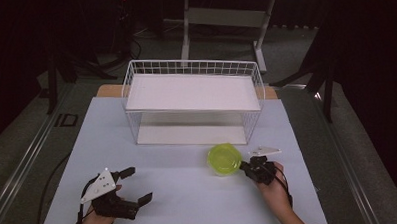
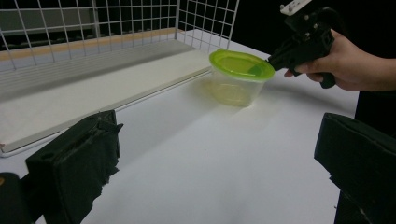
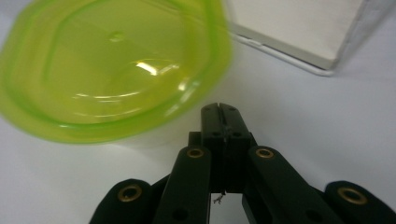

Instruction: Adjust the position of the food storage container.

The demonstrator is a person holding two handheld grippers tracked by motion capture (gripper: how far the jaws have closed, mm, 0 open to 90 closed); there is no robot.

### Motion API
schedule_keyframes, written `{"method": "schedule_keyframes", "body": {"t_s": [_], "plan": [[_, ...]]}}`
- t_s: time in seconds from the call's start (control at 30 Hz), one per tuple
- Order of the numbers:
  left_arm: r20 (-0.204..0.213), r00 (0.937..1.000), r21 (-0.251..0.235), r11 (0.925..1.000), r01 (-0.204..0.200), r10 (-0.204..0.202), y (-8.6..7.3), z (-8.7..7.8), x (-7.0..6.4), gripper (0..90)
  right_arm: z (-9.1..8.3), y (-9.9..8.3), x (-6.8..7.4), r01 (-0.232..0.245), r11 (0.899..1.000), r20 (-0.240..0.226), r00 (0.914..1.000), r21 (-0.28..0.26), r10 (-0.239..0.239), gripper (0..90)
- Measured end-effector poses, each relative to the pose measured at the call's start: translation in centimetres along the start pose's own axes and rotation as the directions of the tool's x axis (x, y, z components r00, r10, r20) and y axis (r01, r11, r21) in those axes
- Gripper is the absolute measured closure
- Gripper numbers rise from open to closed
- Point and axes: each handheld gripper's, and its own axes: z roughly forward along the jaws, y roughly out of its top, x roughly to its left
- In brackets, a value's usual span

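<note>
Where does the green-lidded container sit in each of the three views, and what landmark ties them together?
High view: the container stands right of centre on the table, in front of the wire basket, beside the right gripper.
Left gripper view: upper middle, the right gripper at its lid edge.
Right gripper view: upper left, just above the shut jaws.
Shared landmark: the basket's white shelf board.

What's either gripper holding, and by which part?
Nothing: left gripper is open and empty; right gripper has its fingers shut together beside the green container, nothing between them.
</note>
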Motion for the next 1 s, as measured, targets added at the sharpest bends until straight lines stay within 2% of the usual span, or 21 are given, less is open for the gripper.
{"method": "schedule_keyframes", "body": {"t_s": [0.13, 0.17, 0.23, 0.3, 0.37, 0.43, 0.5, 0.53, 0.67, 0.8, 1.0], "plan": [[0.002, 1.0, 0.001, 1.0, 0.003, -0.003, 0.0, 0.1, 0.0, 1.1, 0.2, -0.2, 0.8, 0.008, 1.0, -0.021, 0.9997, 0.011, -0.008, 90.0], [0.002, 1.0, 0.001, 1.0, 0.003, -0.003, 0.0, 0.1, 0.0, 1.0, 0.2, -0.3, 1.2, 0.003, 1.0, -0.046, 0.9989, 0.01, -0.003, 90.0], [0.002, 1.0, 0.002, 1.0, 0.003, -0.003, 0.0, 0.1, 0.0, 1.0, 0.3, -0.3, 1.5, 0.011, 1.0, -0.05, 0.9987, 0.012, -0.01, 90.0], [0.002, 1.0, 0.001, 1.0, 0.002, -0.002, 0.0, 0.1, -0.1, 1.0, 0.4, -0.2, 2.3, 0.034, 0.999, -0.073, 0.9968, 0.015, -0.033, 90.0], [0.004, 1.0, 0.0, 1.0, 0.004, -0.004, 0.0, 0.1, -0.1, 1.1, 0.5, -0.1, 2.6, 0.049, 0.999, -0.075, 0.996, 0.021, -0.047, 90.0], [0.002, 1.0, 0.001, 1.0, 0.001, -0.001, 0.0, 0.0, -0.1, 1.1, 0.6, 0.0, 2.5, 0.058, 0.998, -0.065, 0.9963, 0.022, -0.056, 90.0], [0.003, 1.0, 0.0, 1.0, 0.002, -0.002, 0.0, 0.0, 0.0, 1.0, 0.7, 0.1, 1.9, 0.056, 0.998, -0.031, 0.998, 0.023, -0.056, 90.0], [0.001, 1.0, 0.001, 1.0, 0.002, -0.002, 0.0, 0.0, 0.0, 1.0, 0.7, 0.4, 1.1, 0.032, 0.999, -0.005, 0.9995, 0.009, -0.032, 90.0], [0.003, 1.0, 0.002, 1.0, 0.004, -0.004, 0.0, 0.1, 0.0, 1.0, 0.7, 0.7, 0.4, 0.022, 1.0, 0.012, 0.9997, -0.003, -0.022, 90.0], [0.002, 1.0, 0.008, 1.0, 0.0, 0.0, -0.1, 0.2, -0.1, 1.1, 1.5, 1.6, 0.0, 0.007, 1.0, 0.004, 1.0, -0.011, -0.007, 90.0], [0.002, 1.0, 0.001, 1.0, 0.007, -0.007, 0.0, 0.0, 0.1, 1.1, 2.2, 1.8, 1.2, 0.016, 1.0, -0.029, 0.9994, -0.001, -0.016, 90.0]]}}
